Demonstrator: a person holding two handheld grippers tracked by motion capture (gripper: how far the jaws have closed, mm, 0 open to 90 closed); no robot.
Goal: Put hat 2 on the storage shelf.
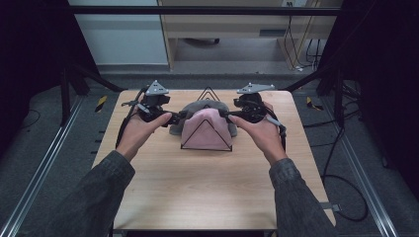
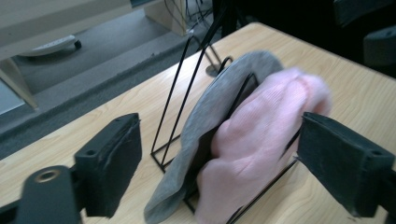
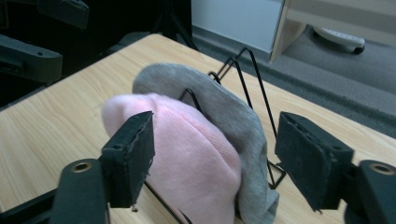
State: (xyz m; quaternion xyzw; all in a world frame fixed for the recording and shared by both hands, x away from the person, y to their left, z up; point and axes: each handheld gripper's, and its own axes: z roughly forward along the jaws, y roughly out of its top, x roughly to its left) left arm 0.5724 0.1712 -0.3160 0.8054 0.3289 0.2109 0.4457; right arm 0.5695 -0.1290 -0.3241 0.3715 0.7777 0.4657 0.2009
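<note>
high: pink sock (image 1: 205,129) fronts rack | gripper views: grey sock (image 2: 205,112) behind

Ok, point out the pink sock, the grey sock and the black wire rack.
pink sock (image 1: 205,126), high view, on its front face draped over the rack.
grey sock (image 3: 224,105), right gripper view, on its upper curve behind the pink one.
black wire rack (image 2: 180,93), left gripper view, on a bare upright wire.
</note>
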